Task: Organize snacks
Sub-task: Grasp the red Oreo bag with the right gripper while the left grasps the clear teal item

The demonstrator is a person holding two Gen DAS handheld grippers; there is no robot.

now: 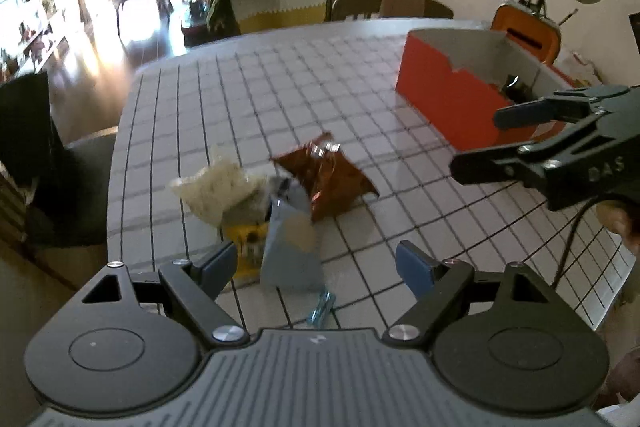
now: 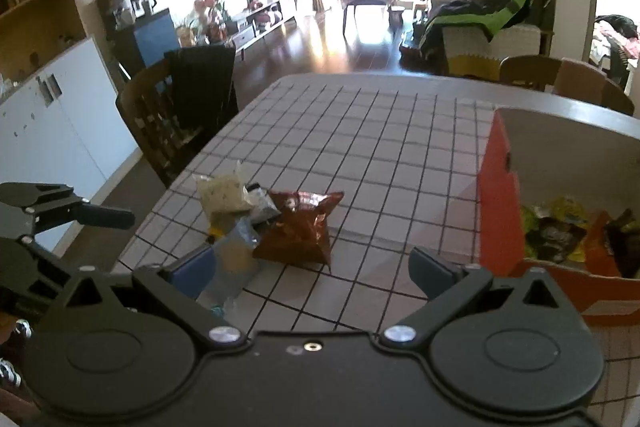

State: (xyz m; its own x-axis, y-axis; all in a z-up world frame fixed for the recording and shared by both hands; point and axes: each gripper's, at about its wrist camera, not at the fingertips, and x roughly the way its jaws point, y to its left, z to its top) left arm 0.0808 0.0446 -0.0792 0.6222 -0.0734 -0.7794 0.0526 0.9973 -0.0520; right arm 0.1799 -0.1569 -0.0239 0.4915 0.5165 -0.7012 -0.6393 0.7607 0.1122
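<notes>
Left wrist view: left gripper (image 1: 316, 263) jaws spread wide, nothing between them, over a heap of four snack packets at 12 o'clock on the checked table (image 1: 240, 99) — one white bag (image 1: 212, 191), one brown bag (image 1: 328, 175), one blue-grey pouch (image 1: 290, 247), one yellow packet (image 1: 248, 239), all touching; one orange box (image 1: 444, 95) at 2 o'clock, right gripper (image 1: 476, 141) at 3 o'clock, also spread and empty. Right wrist view: right gripper (image 2: 312, 269) apart, same heap at 11 o'clock, brown bag (image 2: 300, 231) nearest centre, white bag (image 2: 224, 195) behind it, blue-grey pouch (image 2: 234, 255) by the left finger; orange box (image 2: 500, 207) at 3 o'clock holds several packets, count unclear; left gripper (image 2: 80, 223) at 9 o'clock.
</notes>
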